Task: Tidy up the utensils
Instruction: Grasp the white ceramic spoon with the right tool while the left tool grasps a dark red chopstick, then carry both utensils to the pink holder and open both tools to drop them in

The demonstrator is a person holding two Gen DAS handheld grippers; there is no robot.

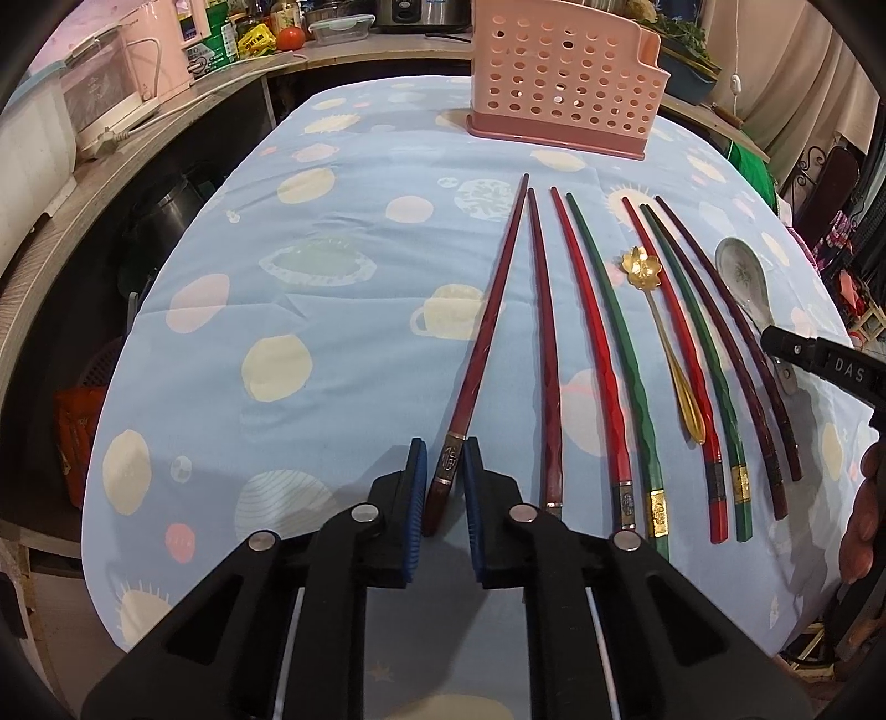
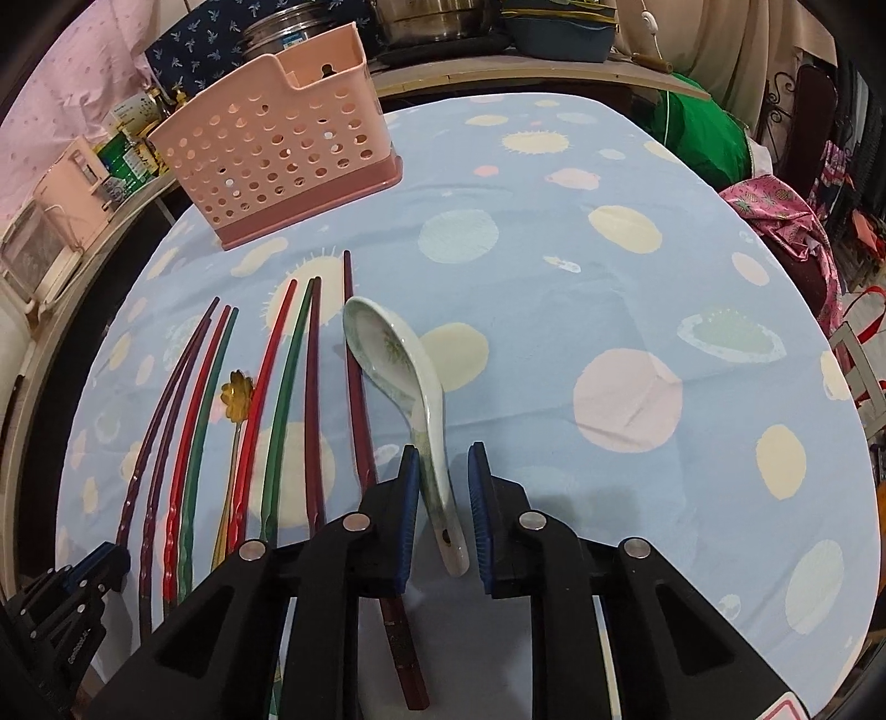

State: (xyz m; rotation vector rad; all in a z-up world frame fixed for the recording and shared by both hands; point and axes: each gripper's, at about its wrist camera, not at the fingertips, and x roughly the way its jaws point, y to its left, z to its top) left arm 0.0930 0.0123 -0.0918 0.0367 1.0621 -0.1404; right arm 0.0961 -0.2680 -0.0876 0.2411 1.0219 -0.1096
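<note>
Several red, green and dark maroon chopsticks lie side by side on the blue patterned tablecloth (image 1: 332, 332). My left gripper (image 1: 446, 459) is open, its blue pads either side of the butt end of the leftmost maroon chopstick (image 1: 482, 354). A gold flower spoon (image 1: 659, 310) lies among the chopsticks. My right gripper (image 2: 441, 471) is open around the handle of a white ceramic spoon (image 2: 410, 387), which rests on the cloth. A pink perforated utensil holder (image 1: 559, 77) stands upright at the far side; it also shows in the right wrist view (image 2: 277, 144).
A counter with appliances, jars and a tomato (image 1: 290, 37) runs along the back and left. The table edge drops off at left. Green cloth and clutter (image 2: 698, 138) sit beyond the right edge. The right gripper's body (image 1: 819, 365) shows in the left wrist view.
</note>
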